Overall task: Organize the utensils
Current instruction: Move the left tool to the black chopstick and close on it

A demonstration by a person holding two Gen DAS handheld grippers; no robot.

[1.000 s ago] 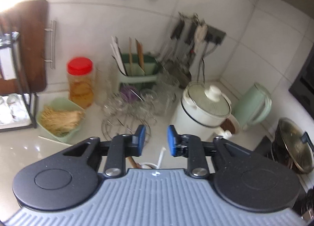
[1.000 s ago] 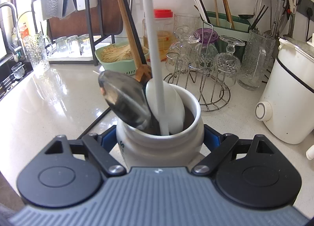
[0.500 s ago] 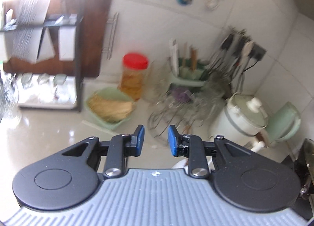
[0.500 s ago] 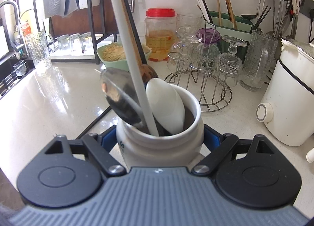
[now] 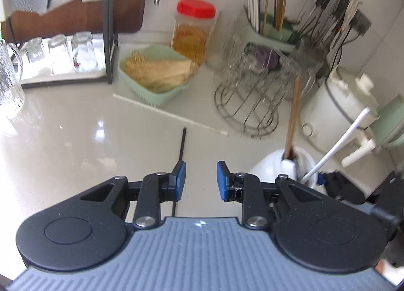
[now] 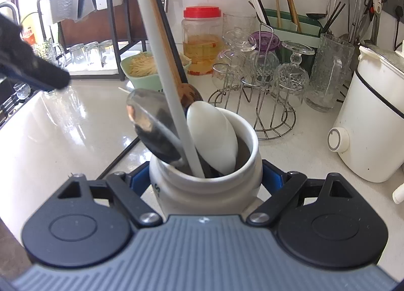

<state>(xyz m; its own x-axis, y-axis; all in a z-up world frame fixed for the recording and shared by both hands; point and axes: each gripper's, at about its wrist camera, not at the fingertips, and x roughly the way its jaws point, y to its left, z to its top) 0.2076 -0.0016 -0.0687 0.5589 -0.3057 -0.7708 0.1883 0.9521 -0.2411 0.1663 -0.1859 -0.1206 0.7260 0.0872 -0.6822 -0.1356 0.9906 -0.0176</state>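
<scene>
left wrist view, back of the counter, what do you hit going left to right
upturned glasses → green basket → red-lidded jar → wire glass rack → white cooker → green kettle

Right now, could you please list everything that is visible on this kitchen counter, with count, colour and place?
utensil crock: one, white, front, holding spoons
chopsticks: one black, one white, lying on counter
basket: one, green, behind them
jar: one, red lid, at wall
glass rack: one, wire, middle
chopstick holder: one, green, at wall
cooker: one, white, right
left gripper: black, blue pads, open, empty
right gripper: clamps crock
</scene>
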